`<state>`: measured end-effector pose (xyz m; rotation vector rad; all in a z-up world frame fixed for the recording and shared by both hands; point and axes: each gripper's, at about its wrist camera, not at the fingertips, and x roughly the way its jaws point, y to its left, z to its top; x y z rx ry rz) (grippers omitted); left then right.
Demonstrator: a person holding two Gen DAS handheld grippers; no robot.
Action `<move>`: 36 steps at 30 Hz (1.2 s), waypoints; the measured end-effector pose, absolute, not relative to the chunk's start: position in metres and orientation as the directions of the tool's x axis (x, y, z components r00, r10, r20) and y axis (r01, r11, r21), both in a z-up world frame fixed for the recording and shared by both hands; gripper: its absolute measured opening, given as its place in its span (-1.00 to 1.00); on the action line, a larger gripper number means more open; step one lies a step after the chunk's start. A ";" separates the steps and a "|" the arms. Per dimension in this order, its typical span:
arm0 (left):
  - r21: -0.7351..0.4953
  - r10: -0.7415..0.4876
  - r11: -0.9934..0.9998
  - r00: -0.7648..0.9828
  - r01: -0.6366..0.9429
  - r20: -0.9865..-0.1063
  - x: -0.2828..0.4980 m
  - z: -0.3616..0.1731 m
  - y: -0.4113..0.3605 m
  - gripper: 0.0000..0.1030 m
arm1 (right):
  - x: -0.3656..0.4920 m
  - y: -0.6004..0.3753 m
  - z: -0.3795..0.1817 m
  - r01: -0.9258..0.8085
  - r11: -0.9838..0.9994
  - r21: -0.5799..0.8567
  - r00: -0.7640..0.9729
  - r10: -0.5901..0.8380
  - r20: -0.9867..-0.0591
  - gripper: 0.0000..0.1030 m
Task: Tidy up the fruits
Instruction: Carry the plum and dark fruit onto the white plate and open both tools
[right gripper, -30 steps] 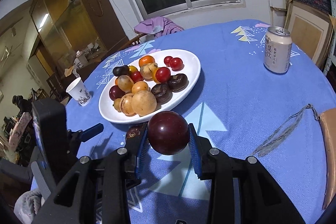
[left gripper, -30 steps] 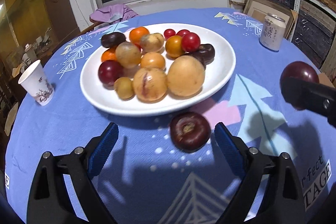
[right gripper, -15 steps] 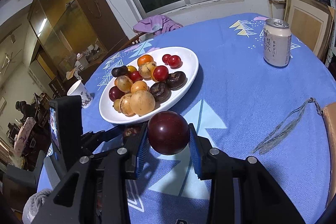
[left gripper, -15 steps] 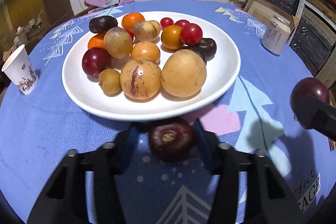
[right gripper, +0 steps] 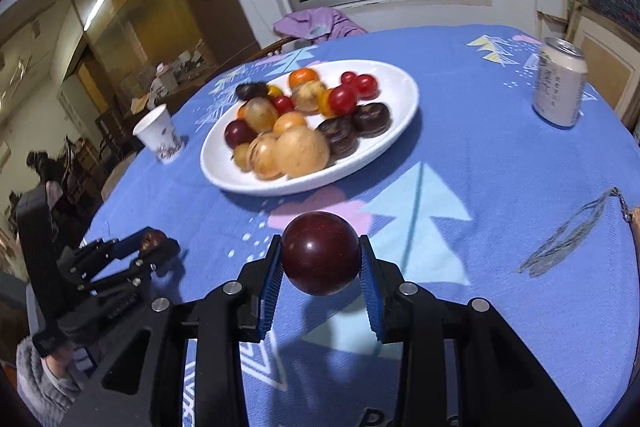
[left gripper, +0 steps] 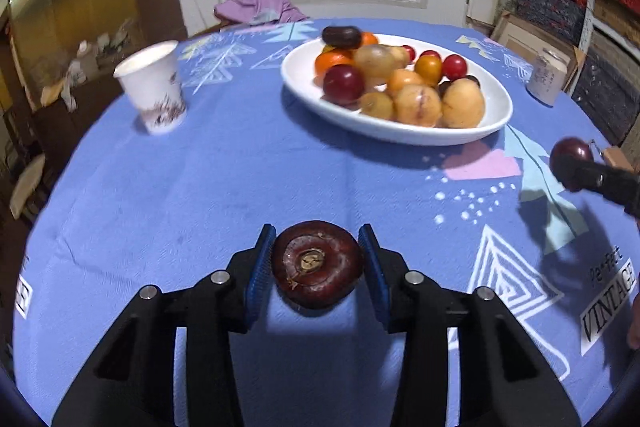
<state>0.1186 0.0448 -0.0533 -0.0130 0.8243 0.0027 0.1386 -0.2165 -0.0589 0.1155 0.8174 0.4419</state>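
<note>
My left gripper (left gripper: 318, 259) is shut on a dark maroon flattened fruit (left gripper: 317, 263) with a dry brown stem end, held just above the blue tablecloth, well back from the plate. A round, glossy dark red fruit (right gripper: 320, 252) sits clamped between the blue pads of my right gripper (right gripper: 320, 259). The white oval plate (left gripper: 496, 115) holds several fruits: yellow-brown, orange, red and dark ones. In the right wrist view the left gripper (right gripper: 150, 243) with its fruit shows at the lower left, and the plate (right gripper: 404, 95) lies beyond. The right gripper's fruit (left gripper: 570, 155) appears at the left view's right edge.
A white paper cup (left gripper: 154, 91) stands left of the plate. A drink can (right gripper: 558, 83) stands at the right. A grey cord (right gripper: 568, 239) lies near the table's right edge. A purple cloth (right gripper: 316, 23) hangs on a chair behind the table.
My left gripper closed on the dark maroon fruit by the plate's near rim, then drew it back and to the left, away from the plate. The right gripper kept its fruit and shifted slightly.
</note>
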 end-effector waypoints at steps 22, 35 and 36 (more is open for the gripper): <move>-0.039 -0.092 0.995 0.654 0.095 -0.751 0.119 -0.059 0.026 -0.18 | 0.112 -0.164 -0.084 -0.462 0.875 0.145 0.533 0.404 -0.744 -0.27; 0.001 -0.050 0.997 0.702 0.072 -0.710 0.110 -0.050 0.023 -0.18 | 0.109 -0.167 -0.076 -0.458 0.877 0.146 0.555 0.410 -0.723 -0.27; 0.013 -0.038 0.998 0.716 0.066 -0.697 0.108 -0.047 0.023 -0.18 | 0.108 -0.168 -0.073 -0.455 0.879 0.143 0.566 0.410 -0.715 -0.27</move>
